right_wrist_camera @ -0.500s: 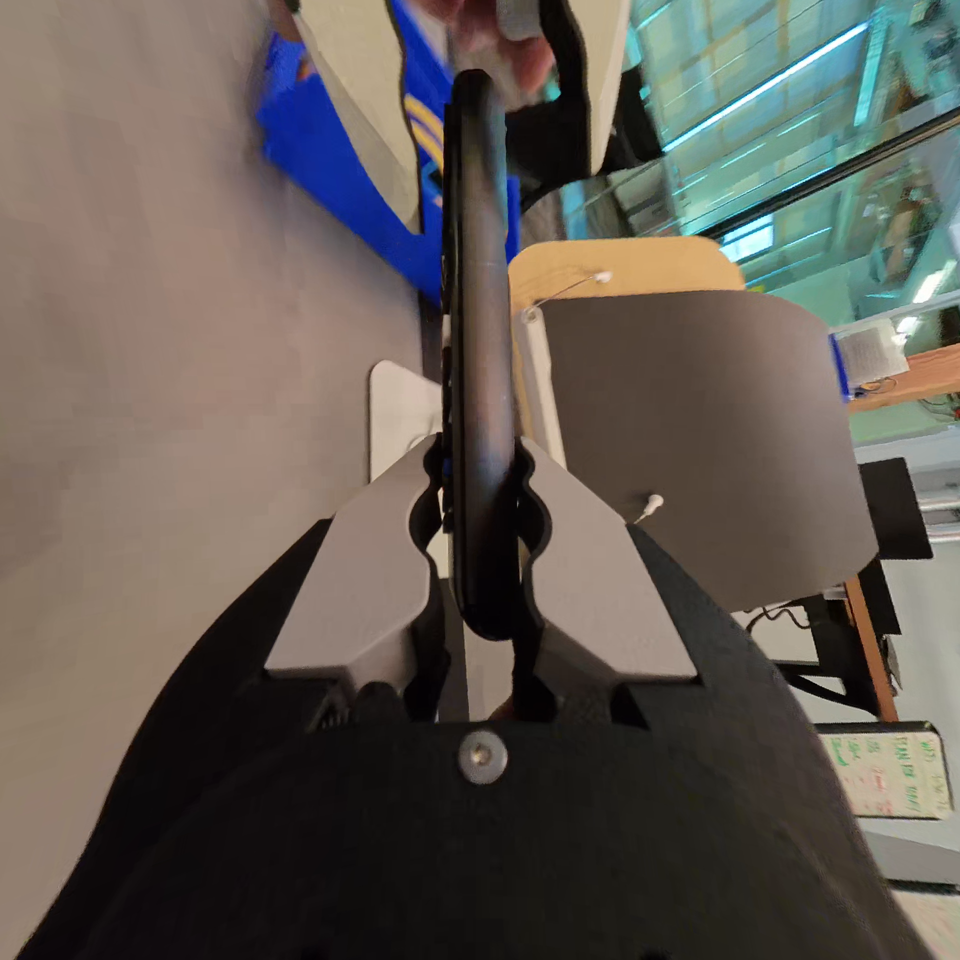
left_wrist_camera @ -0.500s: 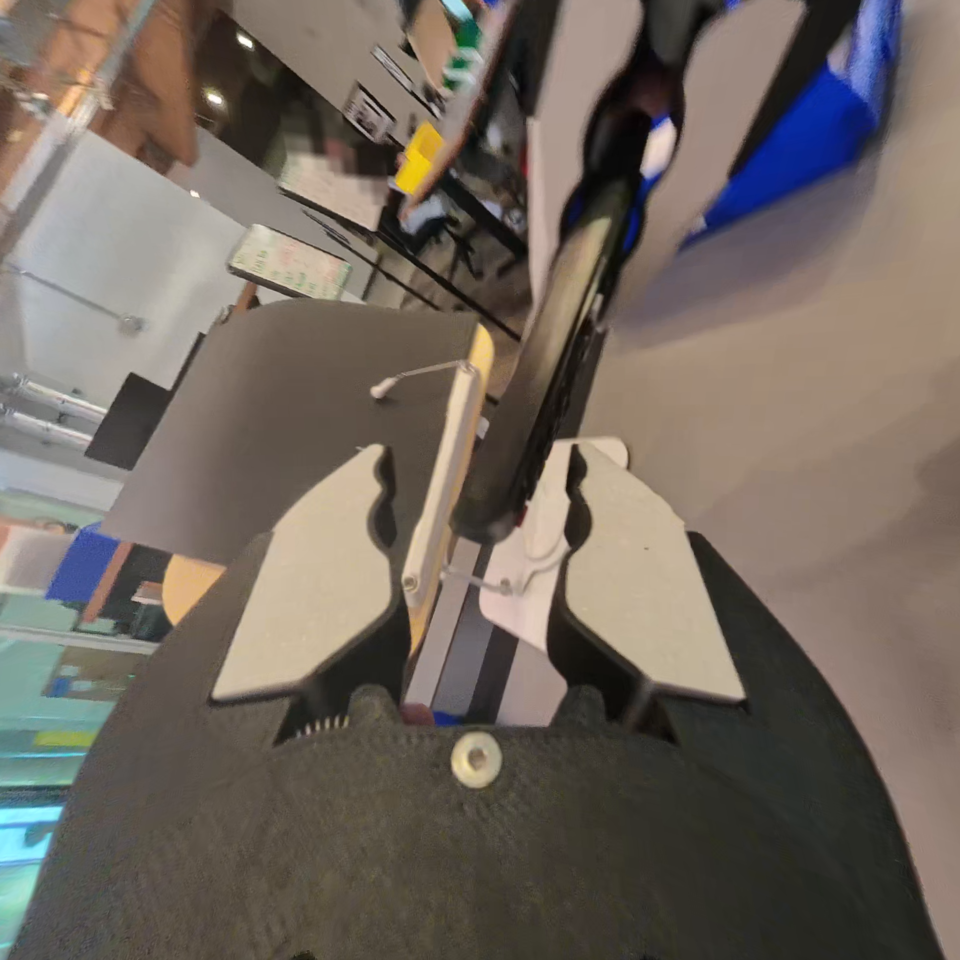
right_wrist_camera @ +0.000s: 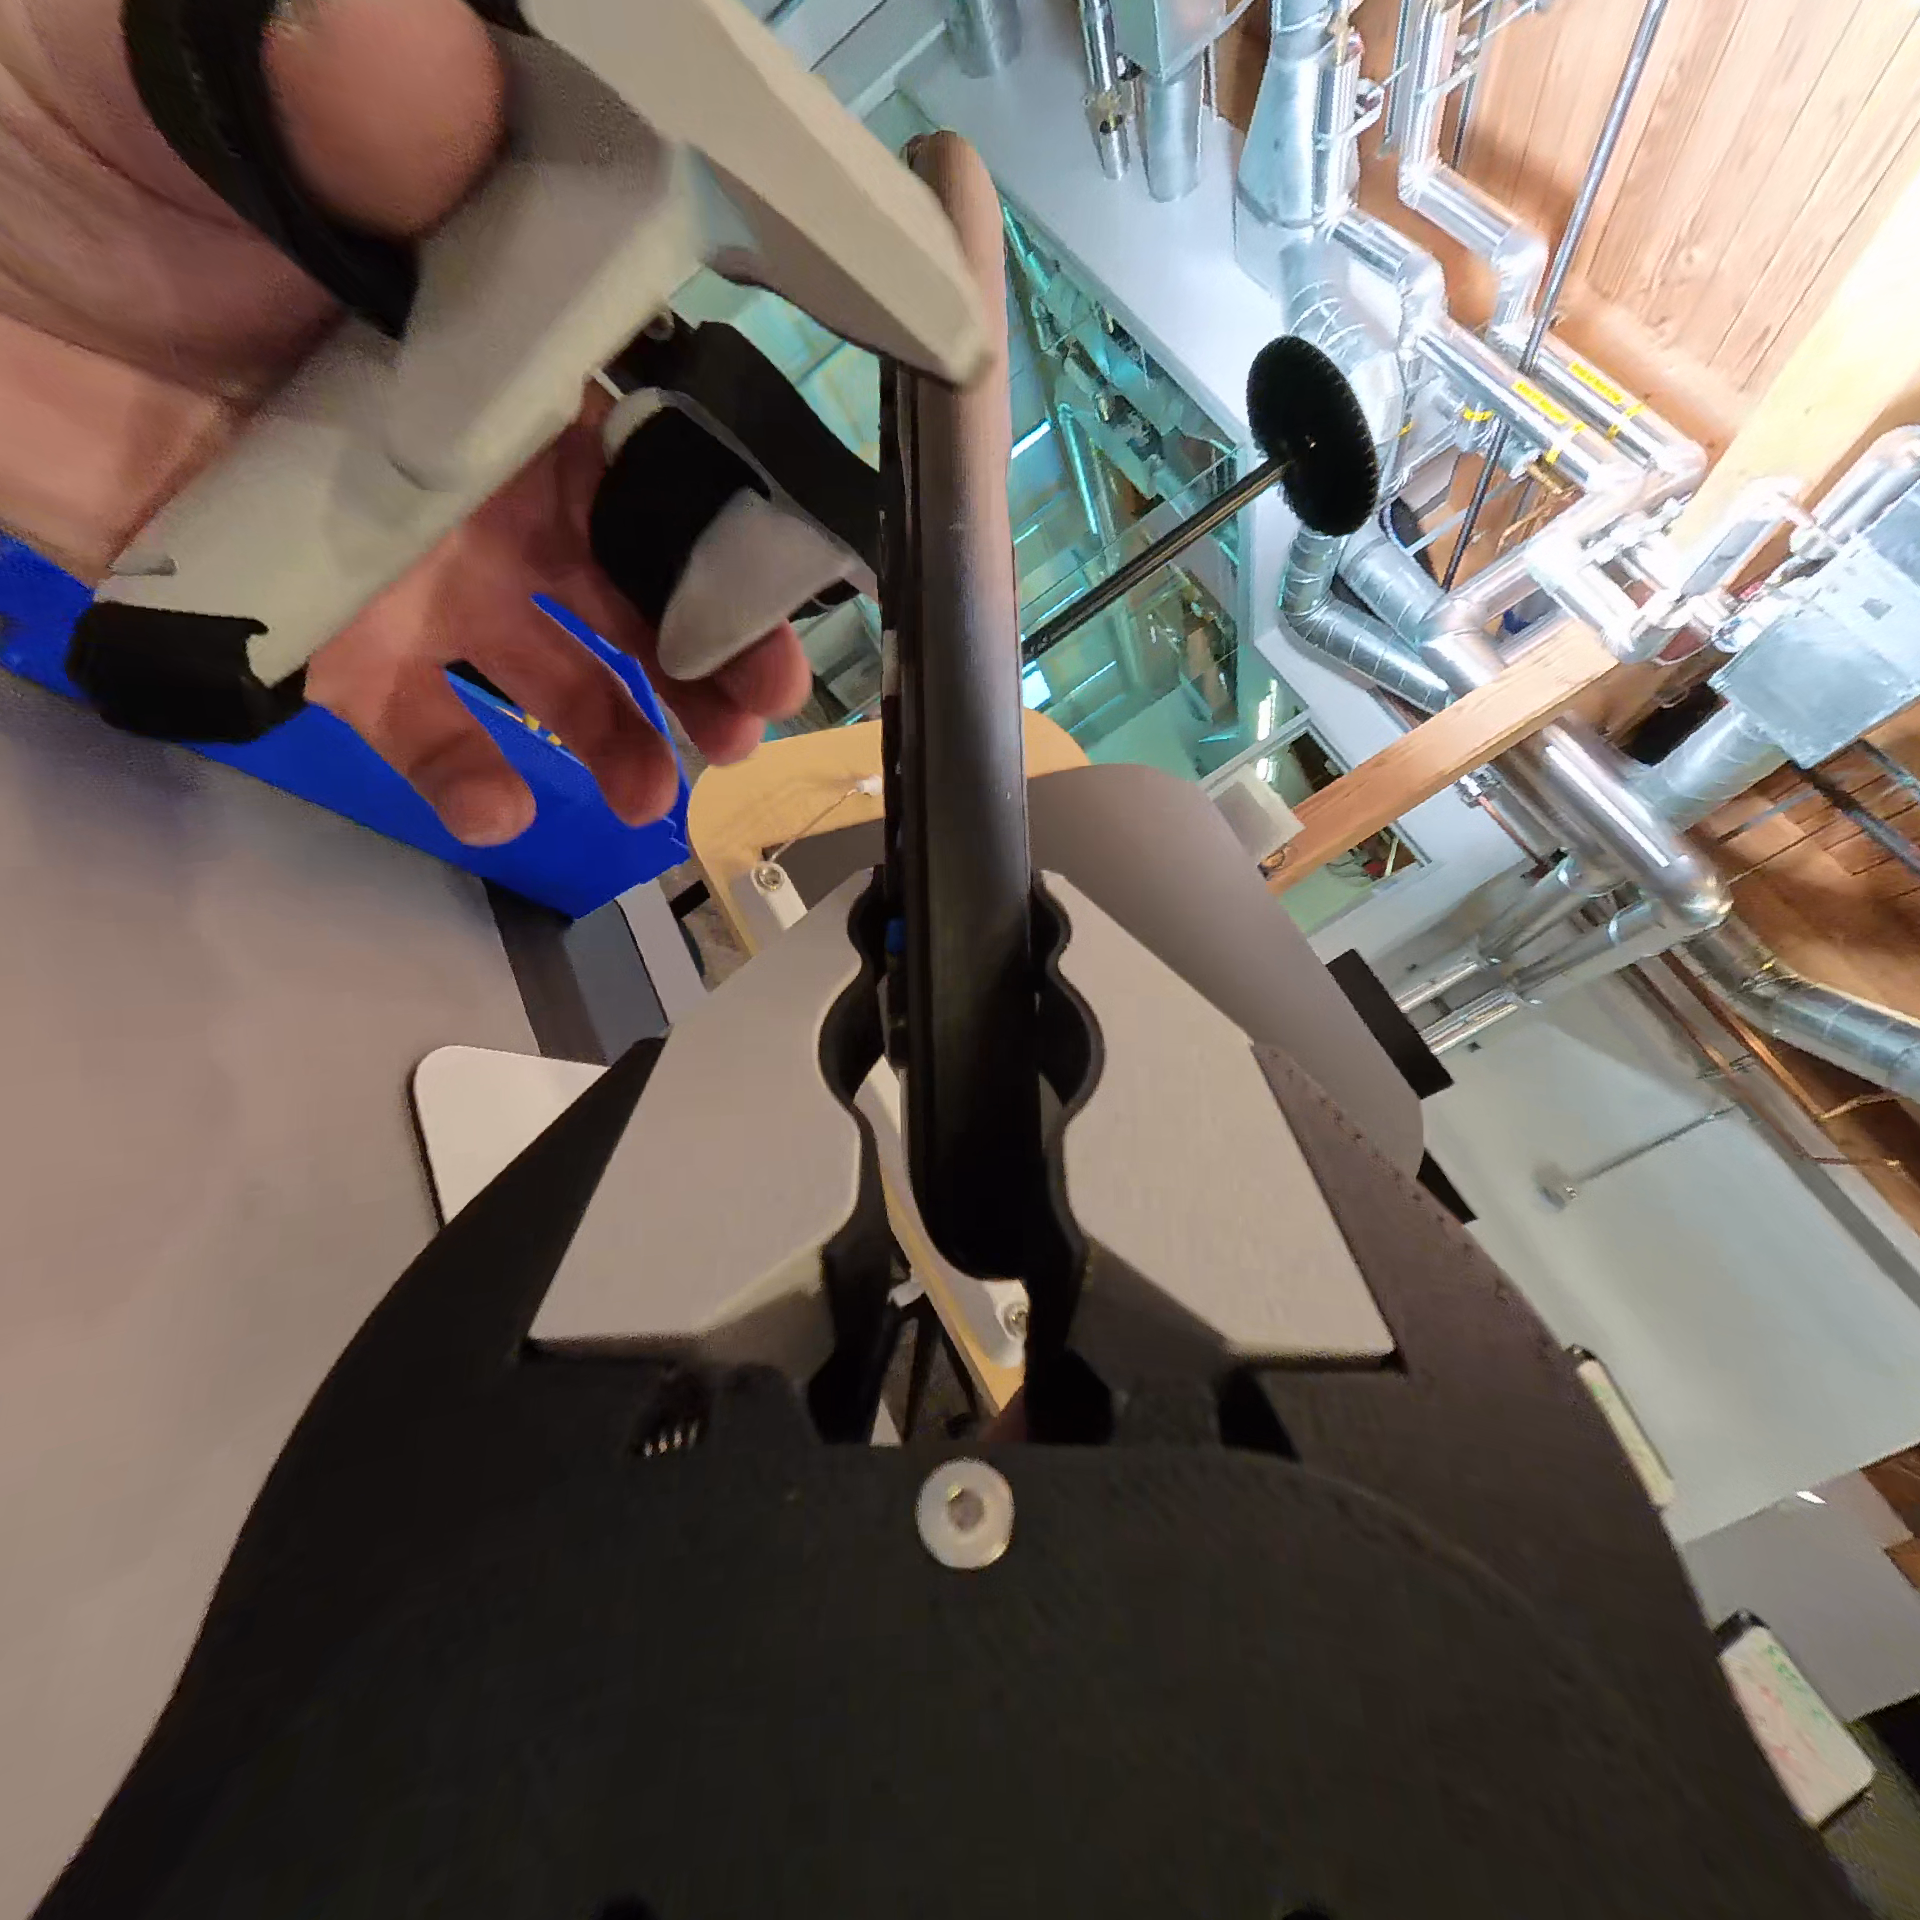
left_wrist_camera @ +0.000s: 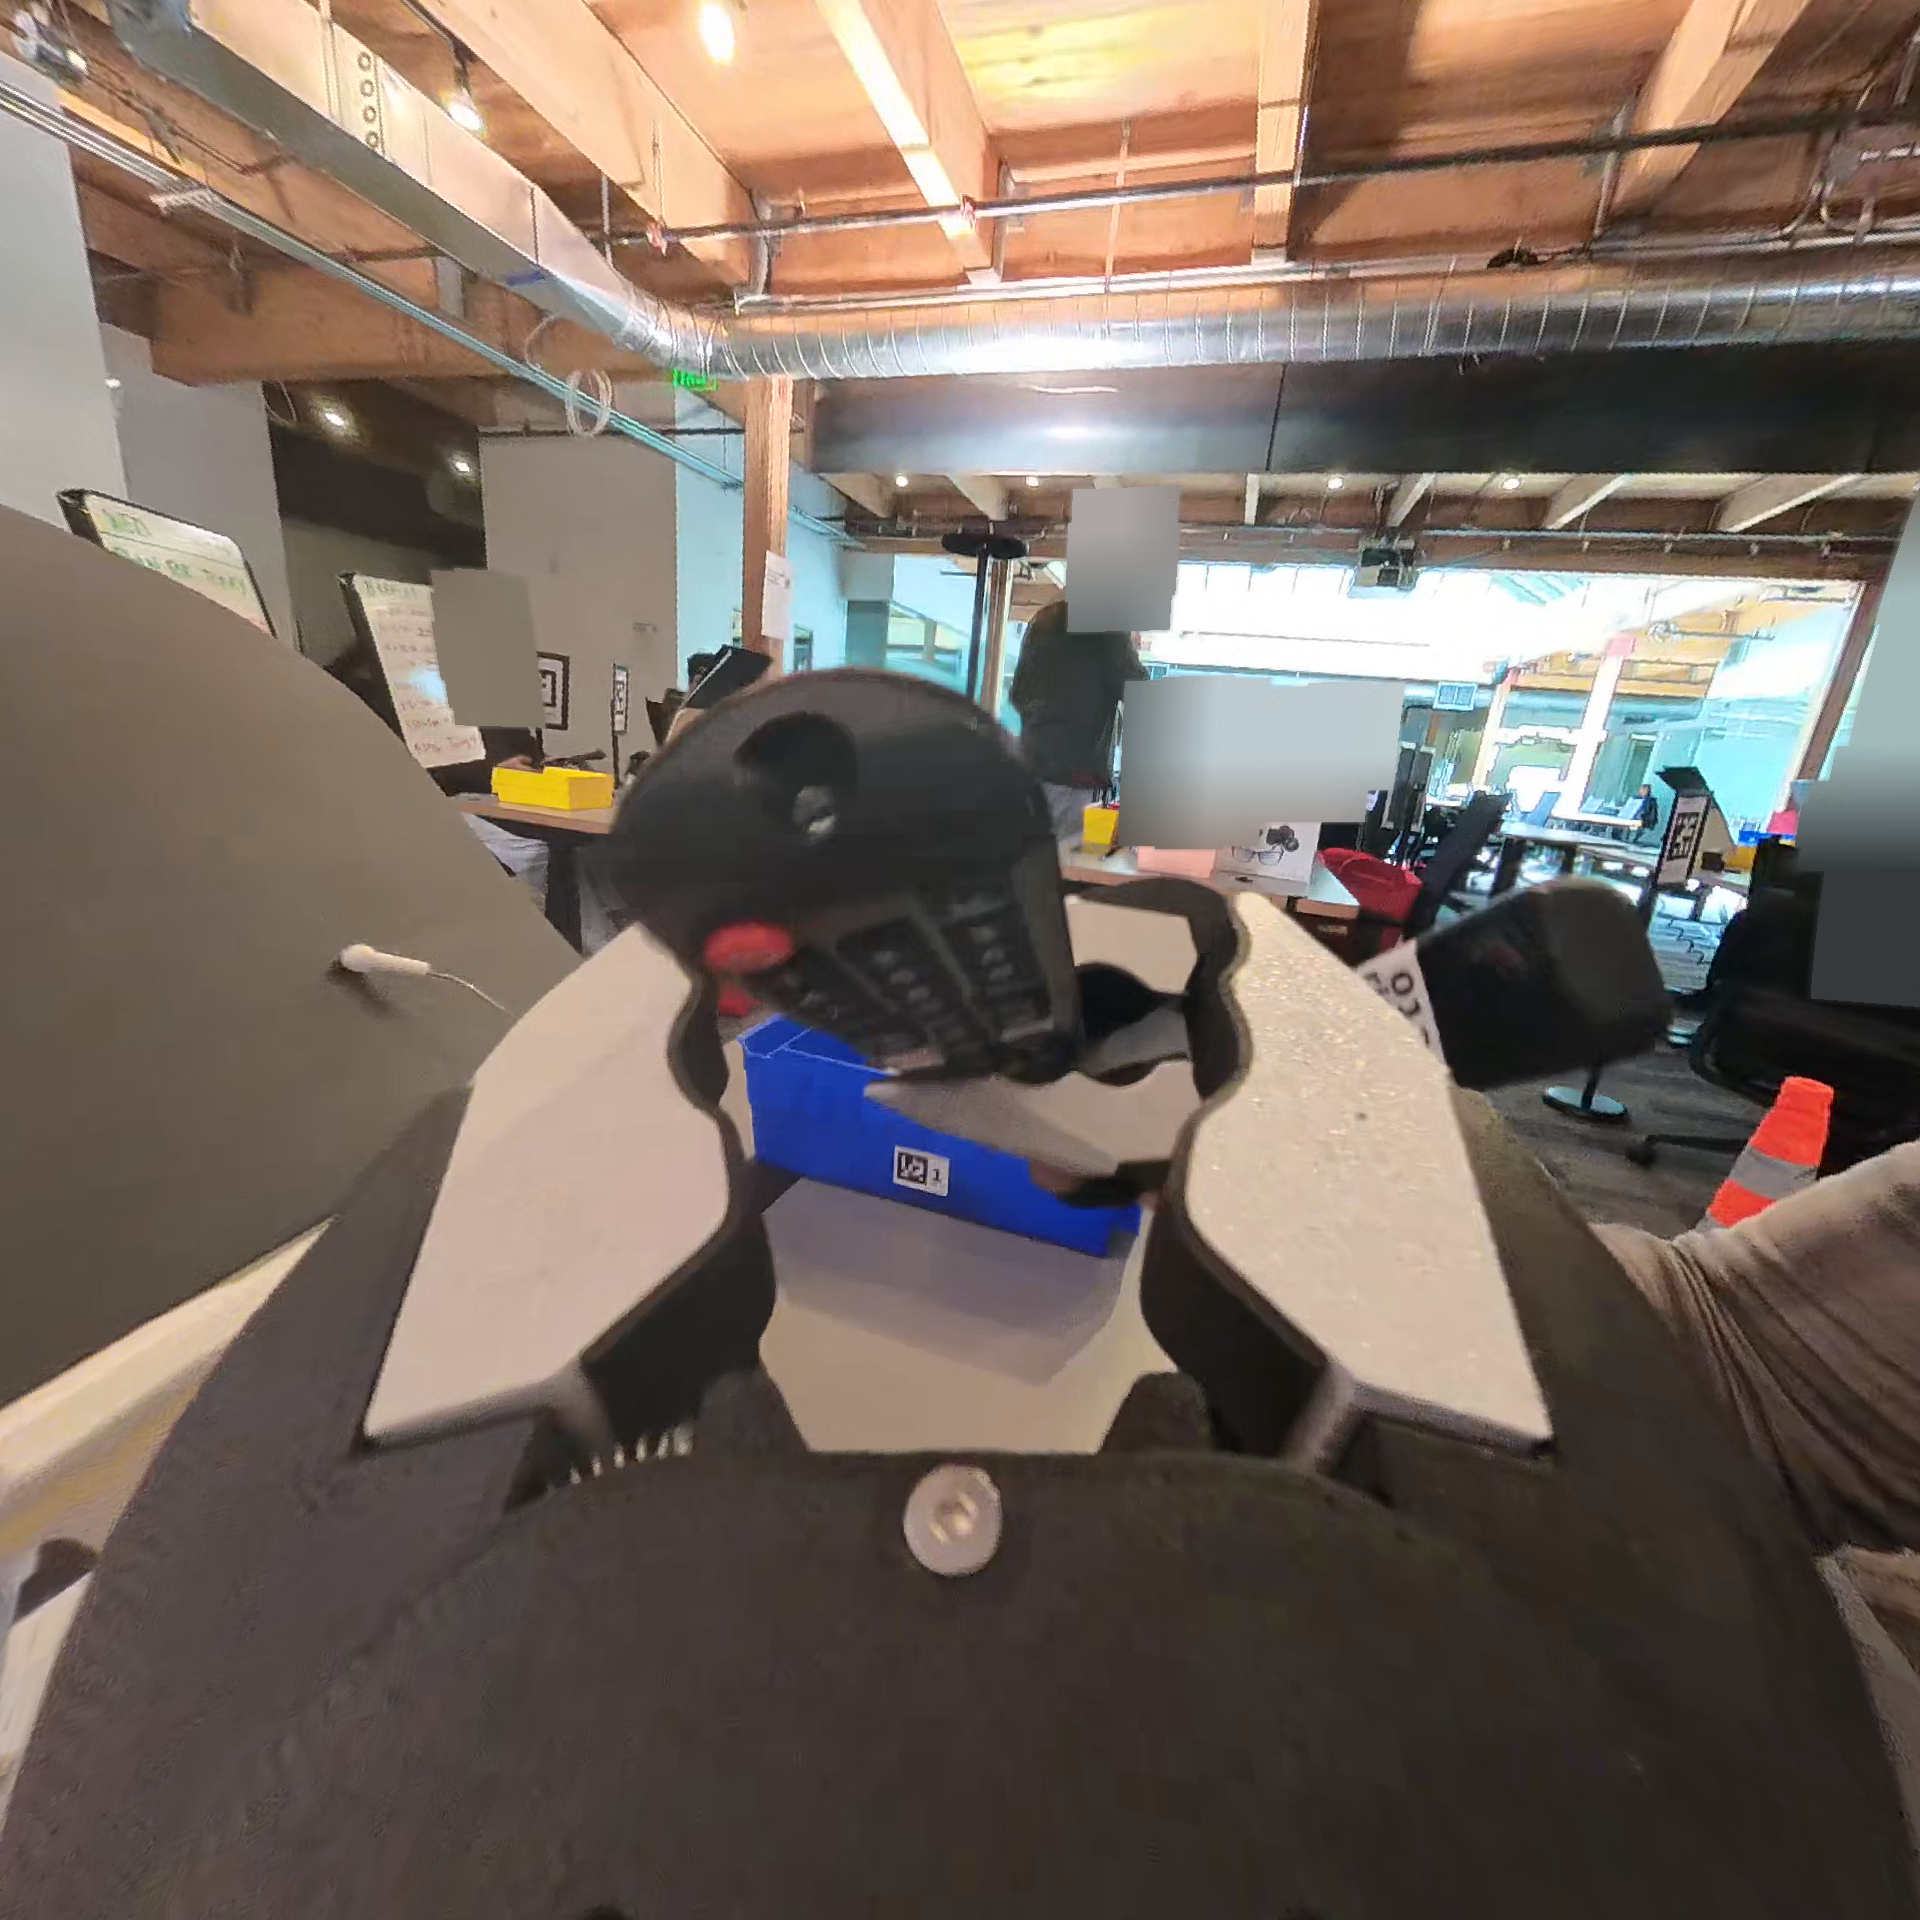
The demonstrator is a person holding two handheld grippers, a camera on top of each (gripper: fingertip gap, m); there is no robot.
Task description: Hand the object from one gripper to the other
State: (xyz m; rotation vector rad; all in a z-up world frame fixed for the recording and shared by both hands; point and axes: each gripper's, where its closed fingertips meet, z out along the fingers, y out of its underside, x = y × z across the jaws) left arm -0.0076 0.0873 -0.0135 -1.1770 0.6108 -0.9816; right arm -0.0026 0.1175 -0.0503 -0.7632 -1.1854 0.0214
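Blue bin (contents unseen) behind remote

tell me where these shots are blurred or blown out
Left wrist view: the remote control ahead of the left tongs is smeared, the far windows blown out. Right wrist view: the hand is motion-blurred, the remote sharper.

The remote hides its lower end between the right tool's fingers — buttons blurred.

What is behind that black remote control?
Behind the black remote control sits a blue bin on the grey table. The remote covers part of the bin, so its contents stay hidden.
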